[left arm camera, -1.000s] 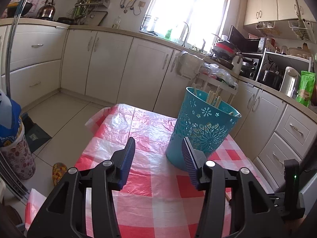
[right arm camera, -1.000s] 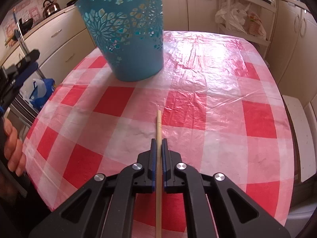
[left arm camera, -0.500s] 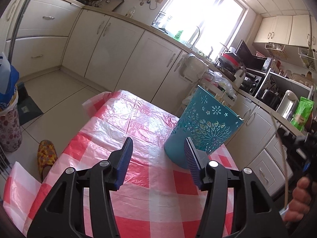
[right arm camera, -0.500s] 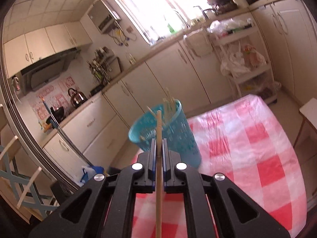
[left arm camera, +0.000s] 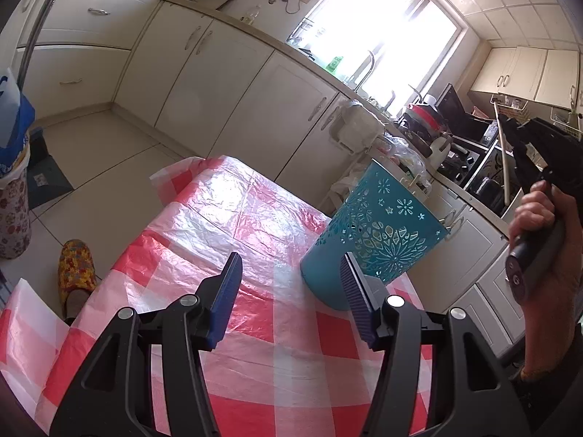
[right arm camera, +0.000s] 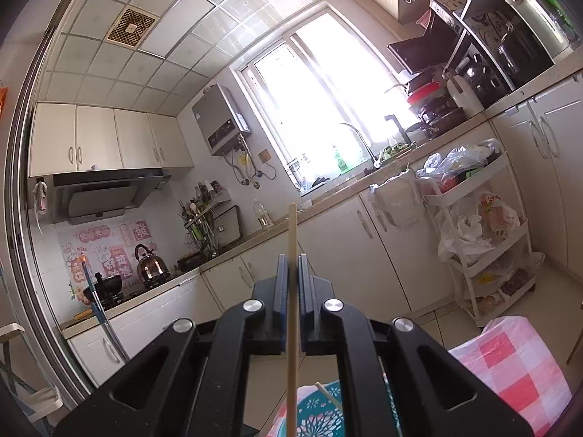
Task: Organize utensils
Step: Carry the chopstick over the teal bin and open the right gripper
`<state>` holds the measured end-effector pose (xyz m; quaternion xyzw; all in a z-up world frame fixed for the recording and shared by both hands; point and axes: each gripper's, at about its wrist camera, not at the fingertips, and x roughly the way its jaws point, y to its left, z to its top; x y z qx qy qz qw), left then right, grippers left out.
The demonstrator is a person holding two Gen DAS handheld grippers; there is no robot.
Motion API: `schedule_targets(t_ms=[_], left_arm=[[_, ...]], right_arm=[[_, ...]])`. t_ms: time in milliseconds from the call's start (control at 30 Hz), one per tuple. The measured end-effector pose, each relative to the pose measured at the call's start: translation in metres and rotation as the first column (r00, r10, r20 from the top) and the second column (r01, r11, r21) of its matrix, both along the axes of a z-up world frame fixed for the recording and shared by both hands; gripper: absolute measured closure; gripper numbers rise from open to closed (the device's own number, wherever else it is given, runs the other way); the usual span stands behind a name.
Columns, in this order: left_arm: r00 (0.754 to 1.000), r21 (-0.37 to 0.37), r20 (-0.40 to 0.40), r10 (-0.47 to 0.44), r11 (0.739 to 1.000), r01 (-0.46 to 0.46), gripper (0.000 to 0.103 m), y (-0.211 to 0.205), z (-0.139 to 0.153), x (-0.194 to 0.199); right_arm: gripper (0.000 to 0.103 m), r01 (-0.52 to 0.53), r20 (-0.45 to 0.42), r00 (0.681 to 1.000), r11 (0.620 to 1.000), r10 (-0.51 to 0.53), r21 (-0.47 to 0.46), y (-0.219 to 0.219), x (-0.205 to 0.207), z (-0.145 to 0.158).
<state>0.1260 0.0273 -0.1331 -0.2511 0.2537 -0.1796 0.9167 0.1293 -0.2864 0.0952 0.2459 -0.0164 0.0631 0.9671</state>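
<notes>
While its two blue pads stand apart with nothing between them, the left claw [left arm camera: 291, 284] hovers low over the counter [left arm camera: 226, 218], which is spread with a red-and-white checked plastic cloth; its jaws have just been opening. Just ahead of its right pad, and partly hidden behind it, stands the teal basket [left arm camera: 379, 233], a cut-out flower pattern on its wall, resting on the cloth near the counter's far right edge. Pale stick ends show above the basket's rim. Farther right of this claw, a hand [left arm camera: 539, 240] grips the handle of the right claw [left arm camera: 504, 123], raised well above the basket. From that claw a chopstick [left arm camera: 505, 167] hangs down, slanting slightly.

Seen from its own camera, the right claw [right arm camera: 292, 273] is closed on the chopstick [right arm camera: 292, 240], the pale stick clamped between the pads and running straight out past their tips and back under the camera. Directly below this claw lies the open top of the teal basket [right arm camera: 317, 411], with another stick leaning inside it. To the lower right of the claw a corner of the checked counter [right arm camera: 517, 364] shows. Beyond the claw's tips are cream kitchen cabinets, a bright window [right arm camera: 328, 109] and a white trolley [right arm camera: 484, 225] loaded with bags. On the floor to the left of the left claw lies a yellow patterned slipper [left arm camera: 76, 273].
</notes>
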Motion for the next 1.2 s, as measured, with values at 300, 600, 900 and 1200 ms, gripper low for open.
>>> schedule_targets(t_ms=[300,600,900,1200], left_arm=[[1.000,-0.007,0.008,-0.012,1.000,0.012,0.047,-0.002,0.000,-0.001],[1.000,-0.021,0.008,-0.025,0.999,0.025,0.046,-0.003,0.000,-0.001],[1.000,-0.021,-0.002,-0.022,1.000,0.022,0.045,-0.003,-0.001,0.001],[1.000,-0.022,-0.019,-0.014,1.000,0.013,0.043,0.000,-0.003,0.003]], right_arm=[[0.097,0.026,-0.050,0.998,0.999,-0.029,-0.041,0.012,0.044,-0.025],[0.097,0.007,-0.114,0.993,0.997,-0.016,-0.079,0.023,0.057,-0.042],[0.097,-0.023,-0.157,0.988,0.994,0.006,-0.107,0.030,0.058,-0.044],[0.092,-0.043,-0.198,0.980,0.992,0.019,-0.120,0.028,0.054,-0.043]])
